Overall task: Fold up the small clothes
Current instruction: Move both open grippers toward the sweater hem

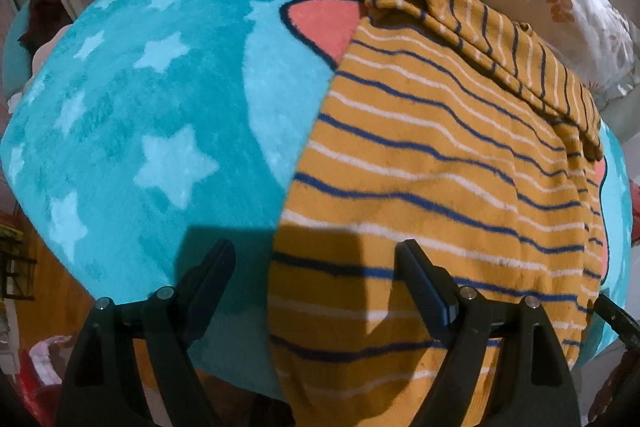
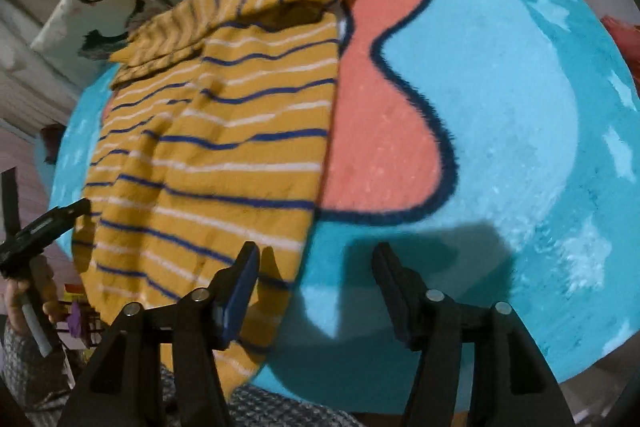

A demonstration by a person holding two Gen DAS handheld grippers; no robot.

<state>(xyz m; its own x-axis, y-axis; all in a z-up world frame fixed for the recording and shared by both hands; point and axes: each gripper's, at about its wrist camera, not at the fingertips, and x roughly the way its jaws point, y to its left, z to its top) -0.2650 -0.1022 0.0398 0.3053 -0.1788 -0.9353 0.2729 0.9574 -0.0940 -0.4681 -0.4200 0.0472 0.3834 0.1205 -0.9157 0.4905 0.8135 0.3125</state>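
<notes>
Left claw (image 1: 316, 259) spread wide and empty above near hem of mustard striped garment (image 1: 440, 167), right claw (image 2: 316, 263) likewise parted, gripping nothing, astride garment's side edge, garment lying flat on teal star blanket (image 1: 140, 107), top part folded over.

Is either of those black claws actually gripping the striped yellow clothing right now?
No: both the left gripper and right gripper stand open above the striped garment.

Mustard garment (image 1: 432, 163) with navy and white stripes; teal blanket (image 1: 132, 115) (pale stars, coral patch)
</notes>
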